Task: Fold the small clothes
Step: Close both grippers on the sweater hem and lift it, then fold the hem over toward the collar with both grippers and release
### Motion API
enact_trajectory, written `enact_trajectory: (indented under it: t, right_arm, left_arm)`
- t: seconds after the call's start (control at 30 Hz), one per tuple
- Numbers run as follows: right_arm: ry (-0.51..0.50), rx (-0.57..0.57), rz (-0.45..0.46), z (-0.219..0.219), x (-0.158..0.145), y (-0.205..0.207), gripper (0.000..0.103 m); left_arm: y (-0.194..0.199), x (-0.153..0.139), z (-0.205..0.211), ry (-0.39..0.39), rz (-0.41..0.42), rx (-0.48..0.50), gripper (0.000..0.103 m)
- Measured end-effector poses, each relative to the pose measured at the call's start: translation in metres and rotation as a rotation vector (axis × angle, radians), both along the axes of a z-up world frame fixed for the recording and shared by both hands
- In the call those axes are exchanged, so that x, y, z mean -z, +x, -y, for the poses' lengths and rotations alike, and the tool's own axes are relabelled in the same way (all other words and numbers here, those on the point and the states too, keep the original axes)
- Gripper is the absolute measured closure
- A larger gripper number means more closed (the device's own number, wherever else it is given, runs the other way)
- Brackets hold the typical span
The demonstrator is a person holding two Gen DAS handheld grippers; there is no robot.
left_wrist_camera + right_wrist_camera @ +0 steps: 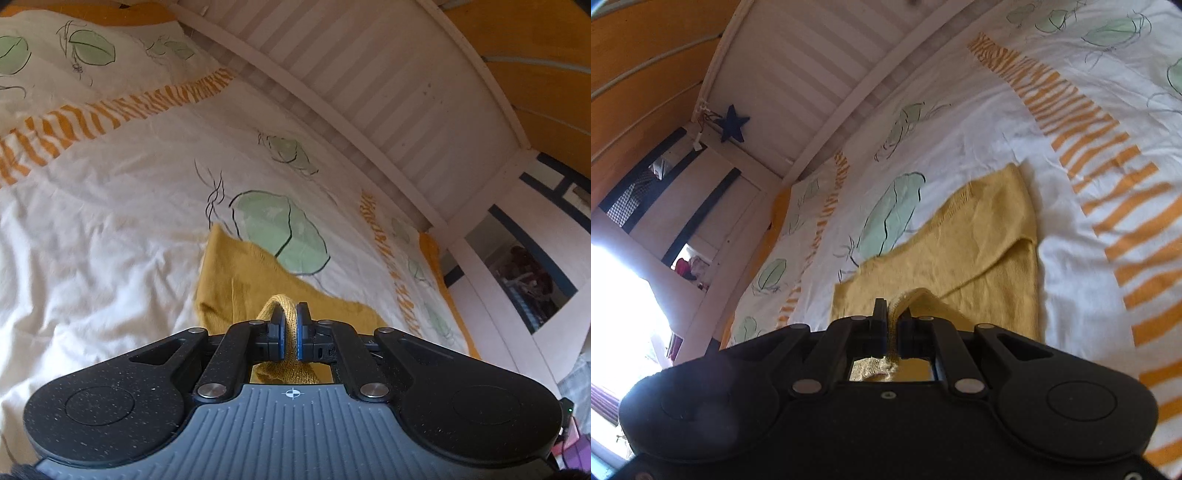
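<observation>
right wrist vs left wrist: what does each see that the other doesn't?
Only the right wrist view: a dark blue star ornament hanging at the white slatted bed frame, bright window glare at lower left, and the right gripper shut on a fold of the mustard-yellow knitted garment.

Only the left wrist view: the left gripper shut on a looped edge of that garment.

Both: the garment lying on the white duvet with green leaf prints and orange stripes.
</observation>
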State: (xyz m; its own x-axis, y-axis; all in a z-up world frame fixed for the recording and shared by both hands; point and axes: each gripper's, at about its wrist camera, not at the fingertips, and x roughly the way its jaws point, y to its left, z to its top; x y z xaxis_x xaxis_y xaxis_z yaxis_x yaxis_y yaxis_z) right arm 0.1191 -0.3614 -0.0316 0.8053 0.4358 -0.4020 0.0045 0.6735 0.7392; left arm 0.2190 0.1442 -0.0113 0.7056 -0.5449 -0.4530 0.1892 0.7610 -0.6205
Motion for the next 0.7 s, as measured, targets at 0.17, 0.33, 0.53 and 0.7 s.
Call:
enact_trajectory:
  t: [0.17, 0.33, 0.53, 0.7]
  right_arm:
    - [-0.027, 0.062, 0.027, 0.017, 0.005, 0.055, 0.09]
    - [-0.052, 0.1, -0.012, 0.023, 0.03, 0.115, 0.09]
    - [-0.087, 0.134, -0.097, 0.025, 0.062, 0.162, 0.089]
    - [-0.102, 0.189, -0.133, 0.028, 0.077, 0.175, 0.066]
  left_arm:
    - [0.061, 0.001, 0.014, -0.009, 0.015, -0.025, 0.098]
    - [0.11, 0.021, 0.032, 0.051, -0.012, -0.047, 0.098]
    - [0.155, 0.054, 0.046, 0.113, -0.082, -0.053, 0.096]
    - [0.169, 0.066, 0.04, 0.111, -0.122, -0.107, 0.067]
